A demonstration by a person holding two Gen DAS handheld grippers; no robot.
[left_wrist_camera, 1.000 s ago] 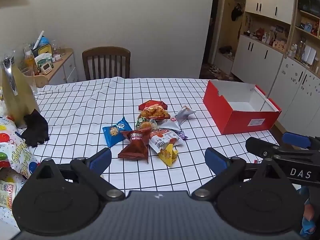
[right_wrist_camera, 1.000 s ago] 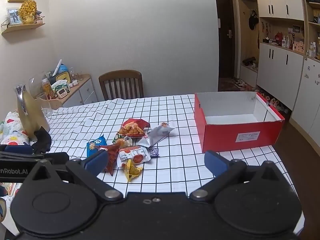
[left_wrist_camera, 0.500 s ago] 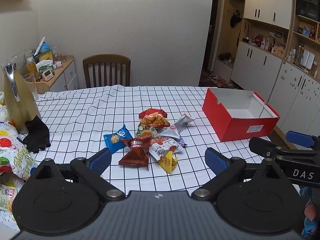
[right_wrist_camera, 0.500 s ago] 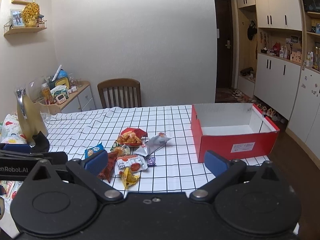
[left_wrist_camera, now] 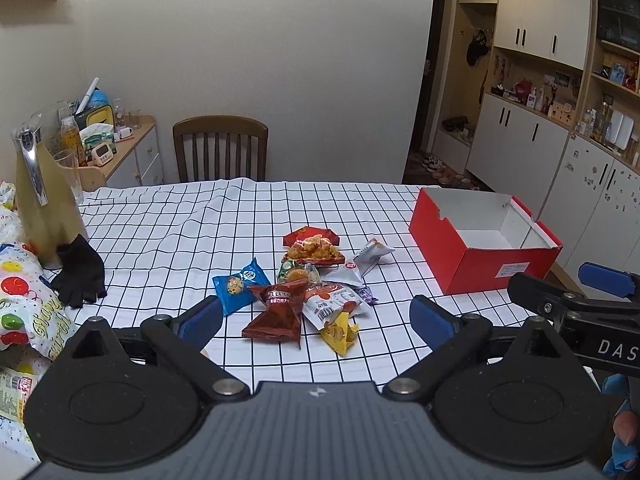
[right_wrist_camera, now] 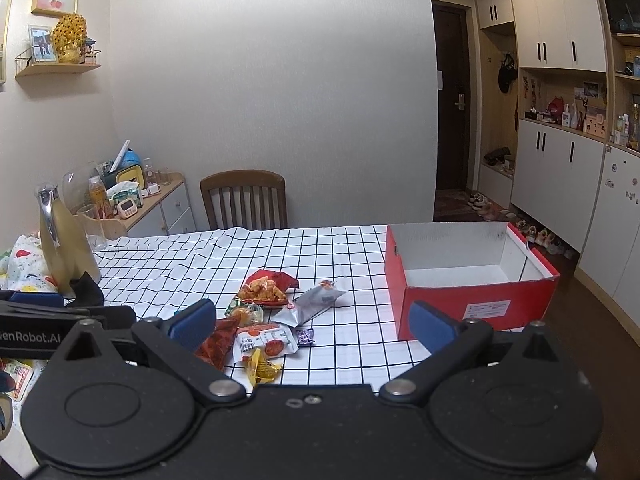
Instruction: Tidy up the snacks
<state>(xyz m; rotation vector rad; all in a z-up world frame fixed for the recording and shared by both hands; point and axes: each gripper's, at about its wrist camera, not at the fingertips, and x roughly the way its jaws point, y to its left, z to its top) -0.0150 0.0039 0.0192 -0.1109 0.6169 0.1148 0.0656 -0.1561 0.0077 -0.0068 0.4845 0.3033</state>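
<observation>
Checked surface (left_wrist_camera: 160,240): snack packets (left_wrist_camera: 308,284) heaped mid-surface, red box (left_wrist_camera: 480,264) empty at its right edge. We hold both grippers, left (left_wrist_camera: 316,316) and right (right_wrist_camera: 312,320), back, jaws wide and empty, ready to sort.

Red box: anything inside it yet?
Nothing visible in the red box: white walls and a bare floor strip show. The front wall hides the nearest floor. Snacks all lie on the tablecloth.

A plain white wall (right_wrist_camera: 280,80) backs a dark wooden chair (right_wrist_camera: 244,200) pushed to a desk (left_wrist_camera: 168,232) under a black-grid white cloth. White cabinets (right_wrist_camera: 560,184) line the right side beside a dark door (right_wrist_camera: 450,100); a wall shelf (right_wrist_camera: 56,68) carries framed pictures.
</observation>
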